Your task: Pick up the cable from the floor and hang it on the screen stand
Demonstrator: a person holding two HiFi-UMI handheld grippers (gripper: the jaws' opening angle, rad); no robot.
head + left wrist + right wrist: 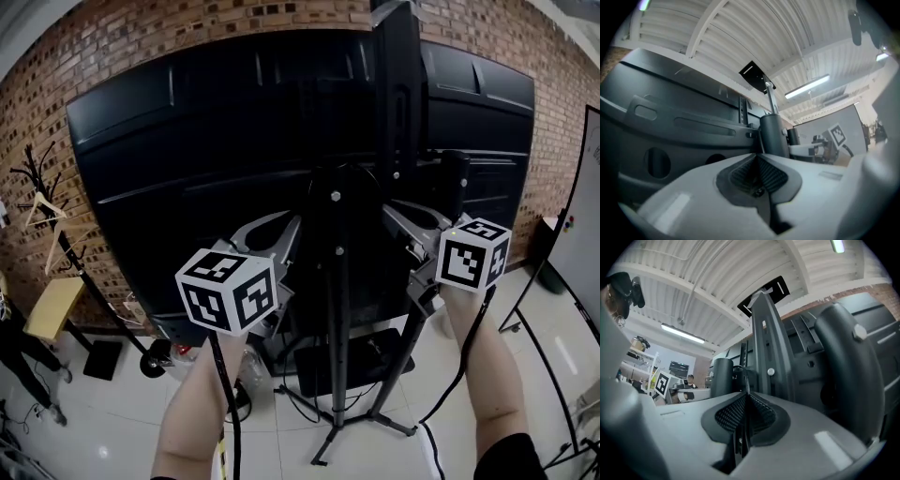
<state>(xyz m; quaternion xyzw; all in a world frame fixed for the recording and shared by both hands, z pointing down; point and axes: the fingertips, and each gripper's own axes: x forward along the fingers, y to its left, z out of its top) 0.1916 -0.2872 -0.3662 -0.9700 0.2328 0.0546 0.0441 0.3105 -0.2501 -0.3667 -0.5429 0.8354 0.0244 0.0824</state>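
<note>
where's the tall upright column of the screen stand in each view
head view: column right of centre, rising to the top edge.
left gripper view: column thin, at centre, above a dark cylinder.
right gripper view: column broad, at centre, screws down its face.
shared landmark: screen's black back, beside the column in every view.

Left gripper (757,158), fingers pressed together, dark screen back (670,126) behind, black stand pole (774,136) ahead, ceiling light (806,86) above
</note>
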